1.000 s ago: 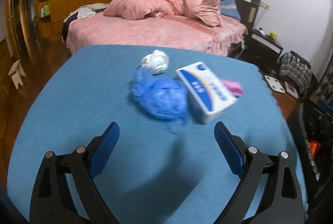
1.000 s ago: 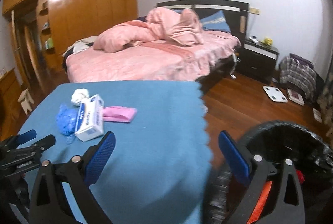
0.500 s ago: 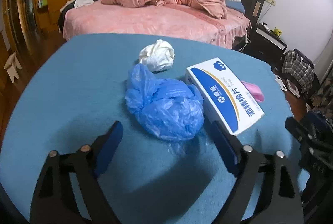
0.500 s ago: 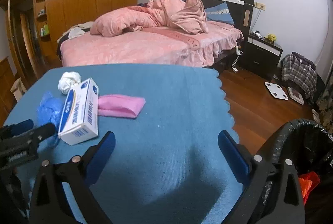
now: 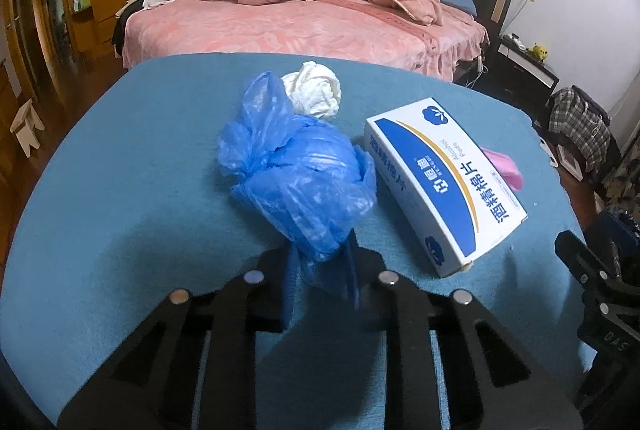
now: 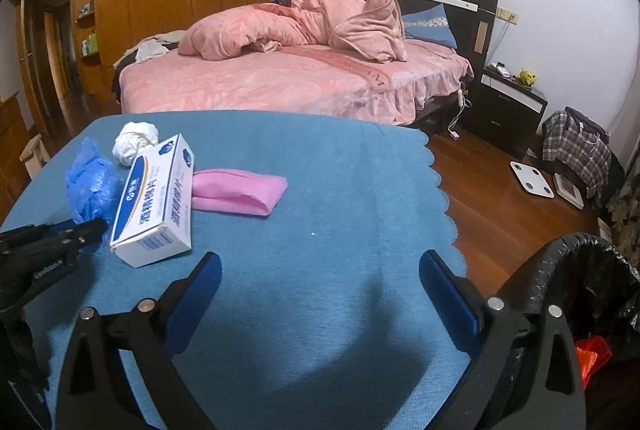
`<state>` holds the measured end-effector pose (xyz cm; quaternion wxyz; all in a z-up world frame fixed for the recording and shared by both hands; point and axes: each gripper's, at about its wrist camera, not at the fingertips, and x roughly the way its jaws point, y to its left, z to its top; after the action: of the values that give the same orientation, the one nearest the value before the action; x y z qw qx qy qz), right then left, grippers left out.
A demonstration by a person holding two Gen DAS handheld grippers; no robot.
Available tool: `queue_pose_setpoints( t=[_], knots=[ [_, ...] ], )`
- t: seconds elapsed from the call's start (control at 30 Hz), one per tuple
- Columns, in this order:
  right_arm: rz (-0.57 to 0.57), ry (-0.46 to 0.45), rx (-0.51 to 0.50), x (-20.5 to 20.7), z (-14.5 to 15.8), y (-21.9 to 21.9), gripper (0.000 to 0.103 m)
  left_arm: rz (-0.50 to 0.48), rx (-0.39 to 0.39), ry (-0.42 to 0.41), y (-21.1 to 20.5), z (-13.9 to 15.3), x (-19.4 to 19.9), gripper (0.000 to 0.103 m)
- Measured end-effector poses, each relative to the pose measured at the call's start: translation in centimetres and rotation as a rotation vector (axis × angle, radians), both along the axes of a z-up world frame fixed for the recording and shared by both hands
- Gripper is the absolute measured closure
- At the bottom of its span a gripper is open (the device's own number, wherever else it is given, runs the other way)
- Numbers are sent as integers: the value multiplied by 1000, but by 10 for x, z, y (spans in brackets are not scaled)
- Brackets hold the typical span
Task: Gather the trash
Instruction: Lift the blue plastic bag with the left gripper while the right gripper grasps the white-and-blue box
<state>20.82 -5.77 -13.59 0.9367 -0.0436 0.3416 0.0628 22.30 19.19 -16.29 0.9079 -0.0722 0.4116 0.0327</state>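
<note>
On my left wrist view, the left gripper (image 5: pixel 320 270) is closing its fingers (image 5: pixel 289 282) on the near tail of the blue bag (image 5: pixel 300 182), and the plastic is already pinched between them, so I count that as a grasp taking hold. The bag sits on the tabletop (image 5: pixel 120 190), crumpled, with a white wad (image 5: pixel 314 96) touching its far side and a box (image 5: pixel 444 182) just beside it on the right; a pink pouch (image 5: pixel 506 170) peeks out from behind the box. The right gripper shows at the right edge of this view. On my right wrist view, the right gripper (image 6: pixel 320 294) hangs released, fingers (image 6: pixel 448 294) wide with nothing between them, over bare cloth near the tabletop's scalloped edge. The bin (image 6: pixel 592 282), lined in black, stands below that edge at the lower right, with something red inside. The left gripper appears at the far left, nose against the bag. I judge the step in hand is the pickup of the first piece of trash. Next I would need to lift the bag clear without dragging the box, then carry it across to the bin; thin plastic may slip, so the pinch should be firm first.
</note>
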Motion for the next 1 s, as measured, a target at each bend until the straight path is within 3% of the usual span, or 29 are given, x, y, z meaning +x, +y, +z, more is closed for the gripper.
queue_pose_setpoints(
  t=[0.27,0.5,0.87,1.0],
  knots=[
    [20,-12,16,0,4,1,6,28,-12,-30,9,11,-10,87],
    [101,-40,71,-6,14,27,6,61,45,-27,28,20,-26,88],
    [189,-24,64,-6,9,74,9,73,39,22,55,4,-38,88],
    [208,-1,52,1,5,84,16,73,34,17,56,2,-38,88]
  ],
)
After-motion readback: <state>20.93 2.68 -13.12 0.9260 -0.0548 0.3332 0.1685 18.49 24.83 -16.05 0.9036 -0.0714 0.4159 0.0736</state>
